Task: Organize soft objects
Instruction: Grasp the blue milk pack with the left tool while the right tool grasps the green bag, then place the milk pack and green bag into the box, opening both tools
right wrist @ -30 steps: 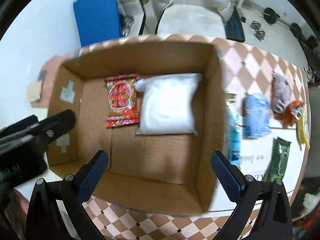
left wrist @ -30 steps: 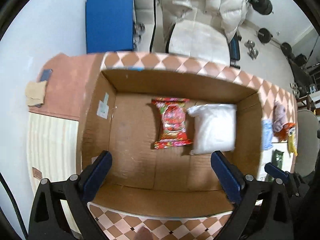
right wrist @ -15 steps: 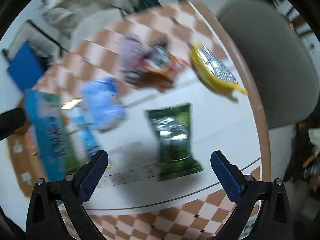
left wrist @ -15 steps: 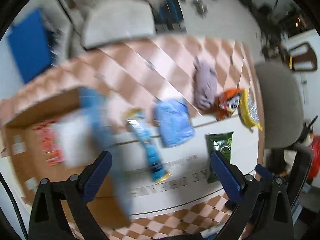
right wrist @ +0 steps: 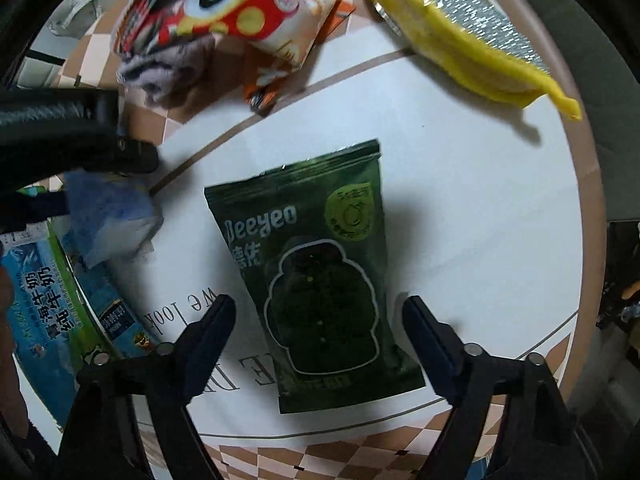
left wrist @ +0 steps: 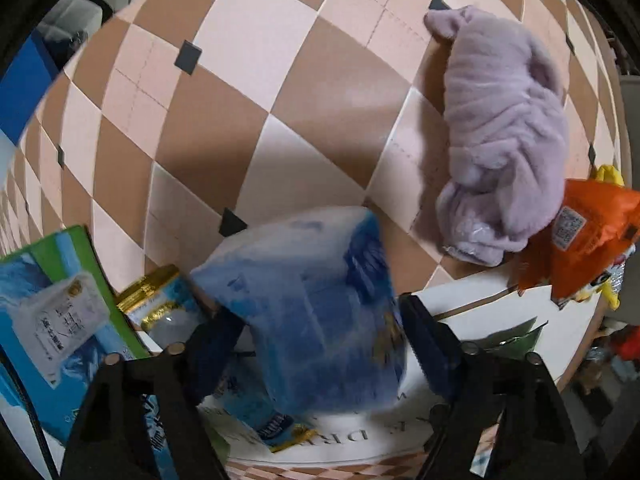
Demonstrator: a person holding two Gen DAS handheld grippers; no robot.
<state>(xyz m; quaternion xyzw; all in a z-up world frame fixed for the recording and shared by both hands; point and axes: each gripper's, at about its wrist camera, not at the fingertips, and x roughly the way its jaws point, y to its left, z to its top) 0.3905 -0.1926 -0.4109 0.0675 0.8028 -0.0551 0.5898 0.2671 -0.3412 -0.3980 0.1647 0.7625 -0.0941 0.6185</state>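
Note:
In the left wrist view my left gripper (left wrist: 320, 336) is open, its fingers on either side of a soft blue plastic pack (left wrist: 316, 304) lying on the table. A lilac plush cloth (left wrist: 504, 136) and an orange packet (left wrist: 588, 236) lie to its right. In the right wrist view my right gripper (right wrist: 318, 332) is open just above a dark green snack bag (right wrist: 320, 276) lying flat on the white mat (right wrist: 480, 200), fingers either side of its lower half. The left gripper body (right wrist: 60, 132) and the blue pack (right wrist: 108, 216) show at the left.
A panda-print orange packet (right wrist: 232, 4) over a grey cloth and a yellow sponge pad (right wrist: 468, 40) lie at the far side. A blue-green milk carton box (right wrist: 44, 308) and a gold-blue packet (left wrist: 160, 300) lie left. The table edge curves at the right.
Both grippers swung right from above the cardboard box and dropped low. The left one now straddles the blue pack, the right one the green bag.

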